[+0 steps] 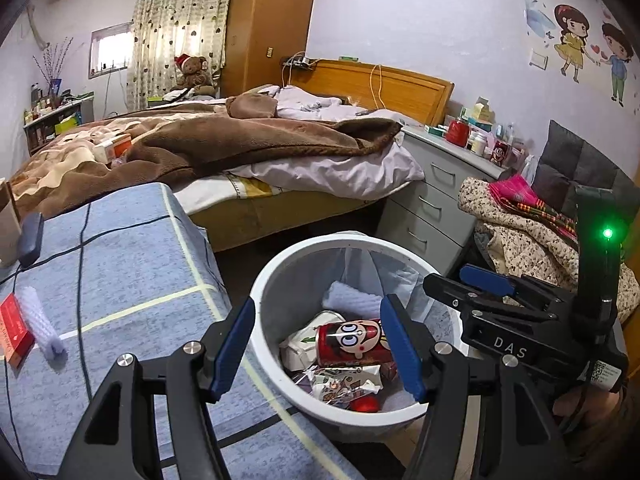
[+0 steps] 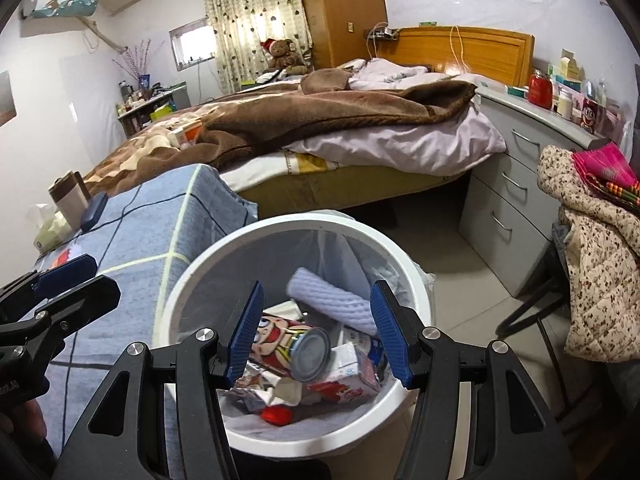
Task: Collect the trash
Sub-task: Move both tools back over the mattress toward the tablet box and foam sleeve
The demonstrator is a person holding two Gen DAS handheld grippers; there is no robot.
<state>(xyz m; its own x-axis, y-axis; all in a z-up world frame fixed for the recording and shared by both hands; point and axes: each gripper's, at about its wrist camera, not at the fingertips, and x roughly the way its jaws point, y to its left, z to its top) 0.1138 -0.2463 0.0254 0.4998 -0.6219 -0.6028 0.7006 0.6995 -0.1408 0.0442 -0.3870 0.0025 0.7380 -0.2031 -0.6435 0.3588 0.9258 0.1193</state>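
Note:
A white trash bin (image 1: 260, 320) (image 2: 176, 300) with a liner stands on the floor beside a low table covered in blue cloth (image 1: 120, 280) (image 2: 152, 232). Inside lie a red cartoon can (image 1: 352, 342) (image 2: 288, 344), a white foam sleeve (image 1: 352, 300) (image 2: 332, 300), a milk carton (image 2: 352, 376) and wrappers (image 1: 344, 384). My left gripper (image 1: 320, 348) is open and empty above the bin's near rim. My right gripper (image 2: 320, 332) is open and empty above the bin; it also shows in the left wrist view (image 1: 472, 280). On the cloth lie a second foam sleeve (image 1: 42, 328) and a red box (image 1: 14, 332).
A bed (image 1: 240, 140) with a brown blanket lies behind. Grey drawers (image 1: 432, 200) (image 2: 508, 200) with jars stand right of the bin. A chair with a floral jacket (image 2: 600, 280) is at far right. A cup (image 2: 70, 196), a dark case (image 2: 94, 206) and tissues (image 2: 48, 228) sit on the table's far end.

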